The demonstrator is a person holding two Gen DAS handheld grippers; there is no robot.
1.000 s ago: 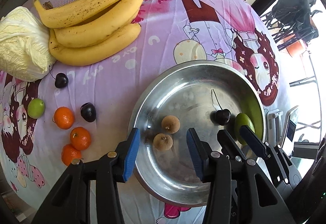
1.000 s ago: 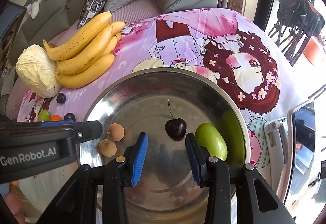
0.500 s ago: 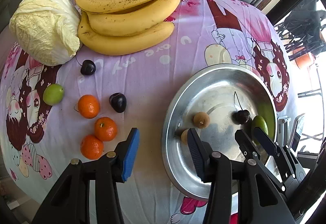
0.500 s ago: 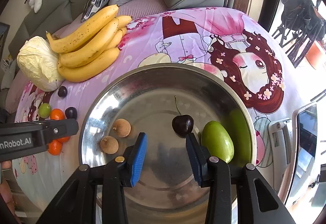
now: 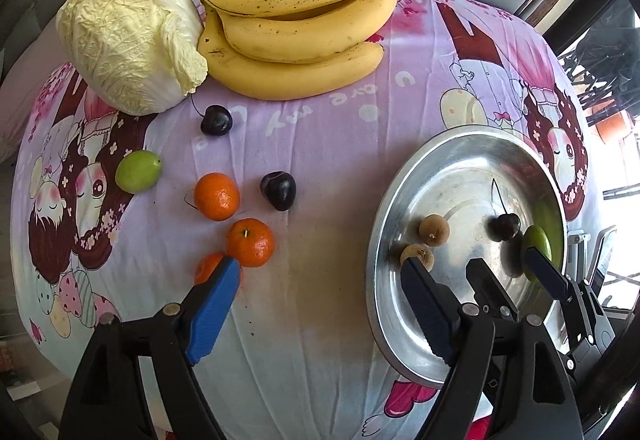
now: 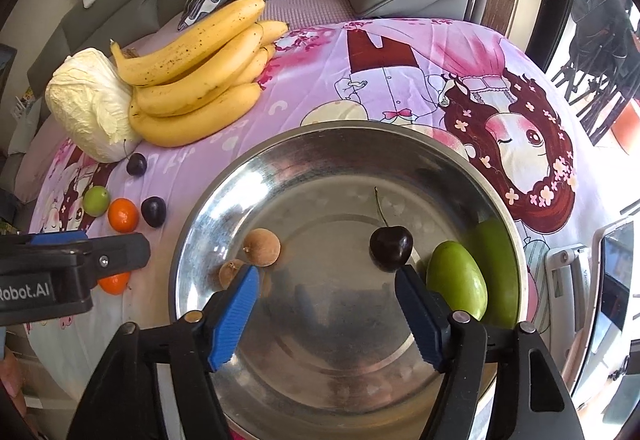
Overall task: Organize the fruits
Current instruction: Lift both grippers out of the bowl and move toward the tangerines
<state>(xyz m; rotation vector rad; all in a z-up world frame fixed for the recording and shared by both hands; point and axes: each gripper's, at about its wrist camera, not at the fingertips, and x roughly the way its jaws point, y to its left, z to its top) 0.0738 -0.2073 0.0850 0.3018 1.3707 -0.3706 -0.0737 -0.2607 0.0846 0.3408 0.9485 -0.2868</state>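
Two hand-held grippers over a table draped in a purple cartoon-print cloth. The left gripper points down at bare cloth between the loose fruit and the steel basin; its jaws have just been opening and stand wide, with nothing between them. The right gripper hangs over the basin floor; its jaws have likewise just been opening and stand wide and empty.

Already in the basin: two brown longans, a dark cherry with an upright stem, and a green fruit lying against the wall.

Still on the cloth: three small oranges, the nearest just beyond the left blue pad and one half hidden behind it; two dark cherries; a small green fruit; a bunch of bananas; and a pale cabbage, touching the bananas.

Handling, as judged: the oranges look light, firm and slightly yielding, and would be best taken across the widest part, pads on opposite sides. The cherries are probably small, smooth and easily bruised, and liable to roll or squirt out under pressure, so a gentle, centred grip on the body, not the stem, seems fitting. The bananas look heavy and soft-skinned; the thick stalk end of the bunch appears the safest hold.
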